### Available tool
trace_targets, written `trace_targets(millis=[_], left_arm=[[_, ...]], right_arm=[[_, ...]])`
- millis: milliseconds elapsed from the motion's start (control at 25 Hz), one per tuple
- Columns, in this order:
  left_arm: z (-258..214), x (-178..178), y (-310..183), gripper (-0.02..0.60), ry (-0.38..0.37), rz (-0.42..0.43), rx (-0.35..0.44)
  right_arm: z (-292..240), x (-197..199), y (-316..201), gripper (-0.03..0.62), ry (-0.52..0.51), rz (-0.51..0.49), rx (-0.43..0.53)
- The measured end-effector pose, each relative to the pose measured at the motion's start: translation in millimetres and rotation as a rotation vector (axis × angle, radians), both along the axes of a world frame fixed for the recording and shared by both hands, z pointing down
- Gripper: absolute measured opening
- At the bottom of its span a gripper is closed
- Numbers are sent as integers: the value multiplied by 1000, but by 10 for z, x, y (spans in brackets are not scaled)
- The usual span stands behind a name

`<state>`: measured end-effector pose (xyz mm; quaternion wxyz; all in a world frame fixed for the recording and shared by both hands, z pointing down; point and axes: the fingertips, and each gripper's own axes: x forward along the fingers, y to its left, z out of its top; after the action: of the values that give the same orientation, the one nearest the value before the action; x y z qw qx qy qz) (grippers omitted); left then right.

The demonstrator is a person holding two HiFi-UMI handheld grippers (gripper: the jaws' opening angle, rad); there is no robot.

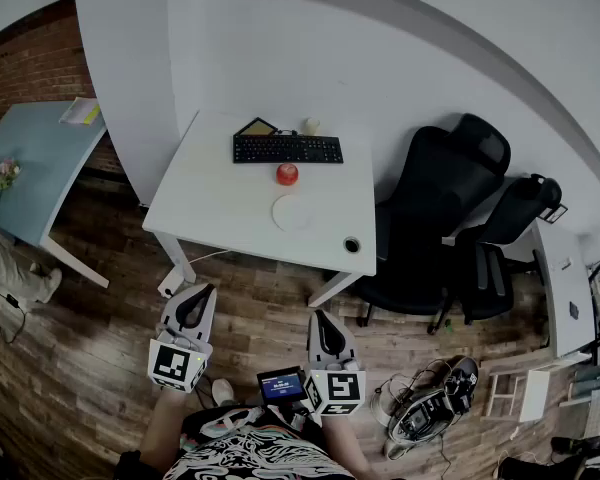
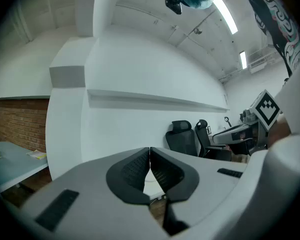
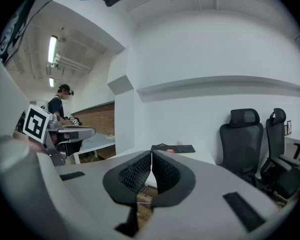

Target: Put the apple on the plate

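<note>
- L claw (image 1: pixel 194 303): I held it low over the wood floor (image 1: pixel 270 303), short of the desk. Jaws were pressed together w/ nothing btwn them.
- R claw (image 1: pixel 322 324): beside the L one and about level w/ it. Jaws were likewise together and empty.
- Screen (image 1: pixel 281 384): small and lit, close to my body, just L of the R claw's marker cube.
- Gear (image 1: pixel 425 408): a tangle of kit and cables on the floor to my R.
- Desk (image 1: pixel 205 203): white, ahead of both claws and well apart from them.
- Ring (image 1: pixel 352 244): a small dark round thing near the desk's front R corner. I couldn't tell what it was.
- Plate (image 1: pixel 293 211): white and hard to see against the desktop, about mid-desk, nothing on it.
- Apple (image 1: pixel 287 174): red, on the desktop just behind the plate and apart from it, just in front of the kbd.
- Kbd (image 1: pixel 287 149): black, along the desk's far side near the wall.
- Chairs (image 1: pixel 440 198): two black office chairs R of the desk.
- Table (image 1: pixel 30 163): pale blue, far L by the brick wall.
- Person (image 3: pixel 57 106): stood far off by another desk, seen in the right gripper view.
</note>
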<state>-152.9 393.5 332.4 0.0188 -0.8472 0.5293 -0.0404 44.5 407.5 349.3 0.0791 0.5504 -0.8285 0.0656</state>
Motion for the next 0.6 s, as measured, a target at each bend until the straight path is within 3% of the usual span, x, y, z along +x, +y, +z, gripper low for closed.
trace_targets(millis=[600], left_arm=[[13, 339, -259, 17, -18, -63, -12]], right_arm=[[81, 393, -393, 32, -43, -54, 5]])
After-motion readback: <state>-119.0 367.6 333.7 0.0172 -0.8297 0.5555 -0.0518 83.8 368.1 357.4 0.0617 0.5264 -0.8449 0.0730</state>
